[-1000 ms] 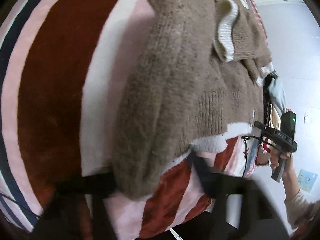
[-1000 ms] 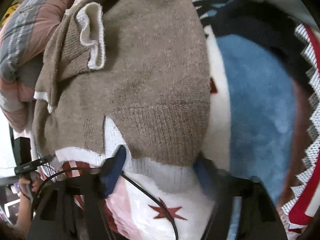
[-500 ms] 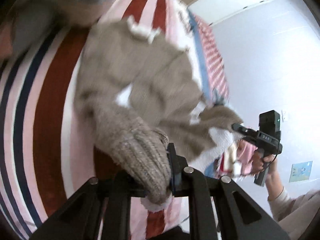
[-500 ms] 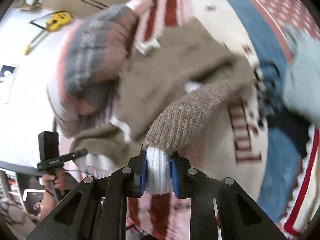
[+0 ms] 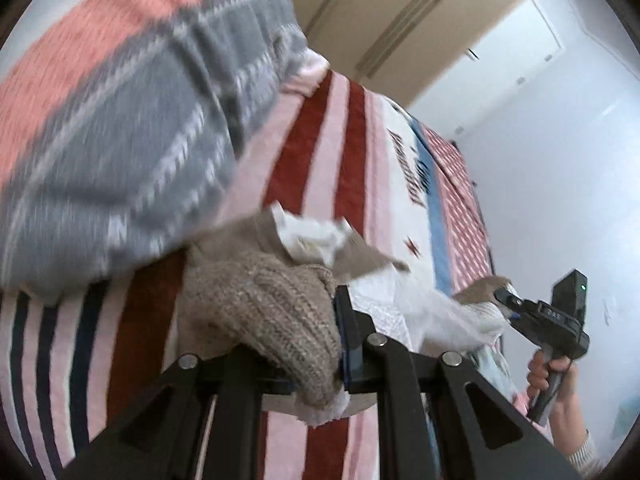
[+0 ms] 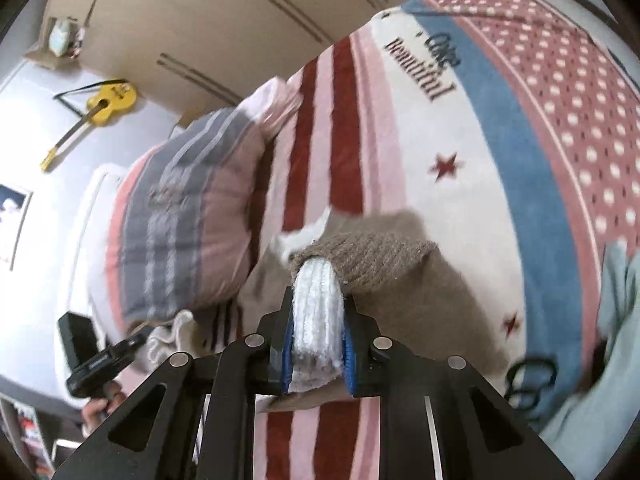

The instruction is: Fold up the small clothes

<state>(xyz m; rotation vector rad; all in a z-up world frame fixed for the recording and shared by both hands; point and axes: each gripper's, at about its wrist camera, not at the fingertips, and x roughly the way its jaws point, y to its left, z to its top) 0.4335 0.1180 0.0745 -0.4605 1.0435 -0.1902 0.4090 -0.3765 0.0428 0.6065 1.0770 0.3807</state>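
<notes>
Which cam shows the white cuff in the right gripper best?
Right wrist view: the white cuff sits sharp and centred, pinched between the right gripper's blue pads. The left wrist view shows only that gripper from afar, with blurred white knit at its tip; the pinch is not readable.

A small brown knit sweater (image 5: 260,304) with white ribbed trim (image 6: 318,320) hangs lifted above the striped bed blanket (image 6: 460,128), stretched between its two pinched ends, its middle sagging onto the blanket beside the plaid pillow (image 6: 188,216).

Bedroom — blanket (image 6: 460,128), pillow (image 6: 188,216), guitar (image 6: 100,106)
</notes>
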